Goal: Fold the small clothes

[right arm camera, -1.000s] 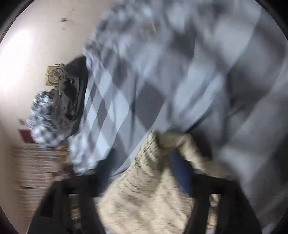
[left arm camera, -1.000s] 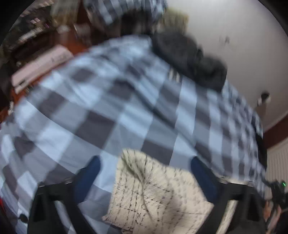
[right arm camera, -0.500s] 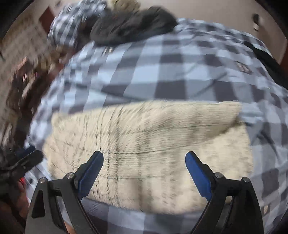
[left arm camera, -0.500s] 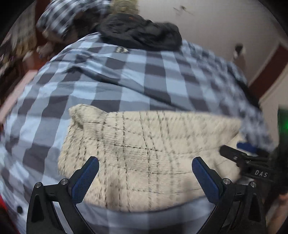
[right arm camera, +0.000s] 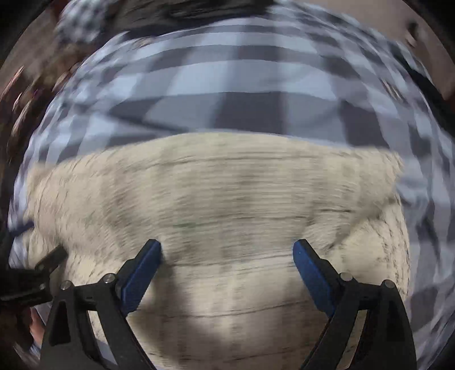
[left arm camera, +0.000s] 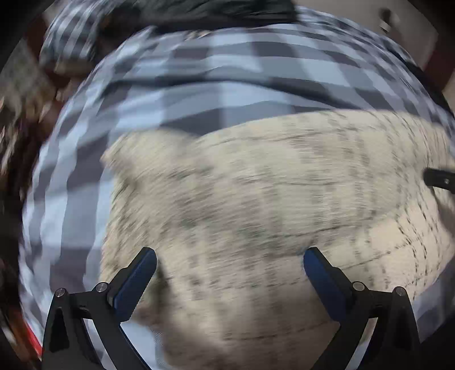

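Observation:
A cream garment with thin dark check lines (left arm camera: pixel 256 205) lies spread on a blue and grey checked bedspread (left arm camera: pixel 221 85). It also fills the right wrist view (right arm camera: pixel 216 199). My left gripper (left arm camera: pixel 229 269) is open and empty just above the garment's near left part. My right gripper (right arm camera: pixel 227 257) is open and empty above its near right part. A fold line runs across the garment on its right side. Both views are motion-blurred. Part of the other gripper shows at the right edge of the left view (left arm camera: pixel 439 179) and at the left edge of the right view (right arm camera: pixel 31 279).
A dark heap of clothes (left arm camera: pixel 204 14) and a checked pillow (left arm camera: pixel 71 37) lie at the far end of the bed. A pale wall (left arm camera: pixel 355 17) stands behind. Cluttered floor shows at the left edge (left arm camera: pixel 17 119).
Both grippers have moved down closer over the garment since half a second ago. A second ago the right gripper was at a bunched part of the garment; now both are open above it.

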### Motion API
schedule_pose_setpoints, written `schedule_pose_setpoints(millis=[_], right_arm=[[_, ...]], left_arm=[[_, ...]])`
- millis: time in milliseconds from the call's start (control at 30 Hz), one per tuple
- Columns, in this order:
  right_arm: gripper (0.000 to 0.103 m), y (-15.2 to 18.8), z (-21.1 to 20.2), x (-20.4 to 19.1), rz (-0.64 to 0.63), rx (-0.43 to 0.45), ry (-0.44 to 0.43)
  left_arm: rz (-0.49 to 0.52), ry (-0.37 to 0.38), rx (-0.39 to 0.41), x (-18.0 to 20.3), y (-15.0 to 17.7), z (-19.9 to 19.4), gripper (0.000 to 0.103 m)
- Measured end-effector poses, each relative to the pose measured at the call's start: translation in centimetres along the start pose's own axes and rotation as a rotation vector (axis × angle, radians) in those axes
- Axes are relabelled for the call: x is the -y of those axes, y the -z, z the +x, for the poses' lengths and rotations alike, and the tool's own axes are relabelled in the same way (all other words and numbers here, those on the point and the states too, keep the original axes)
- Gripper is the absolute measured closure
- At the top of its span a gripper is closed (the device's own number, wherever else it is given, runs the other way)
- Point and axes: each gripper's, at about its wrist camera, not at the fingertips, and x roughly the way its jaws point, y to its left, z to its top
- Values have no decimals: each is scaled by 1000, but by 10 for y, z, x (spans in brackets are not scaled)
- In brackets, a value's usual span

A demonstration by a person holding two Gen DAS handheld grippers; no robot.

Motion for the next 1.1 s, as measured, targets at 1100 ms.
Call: schedule_pose_setpoints(millis=[1100], right_arm=[[4,-3,-29,76,319,50,423]], left_arm=[[-323,-197,98,-90,-11,-23,0]])
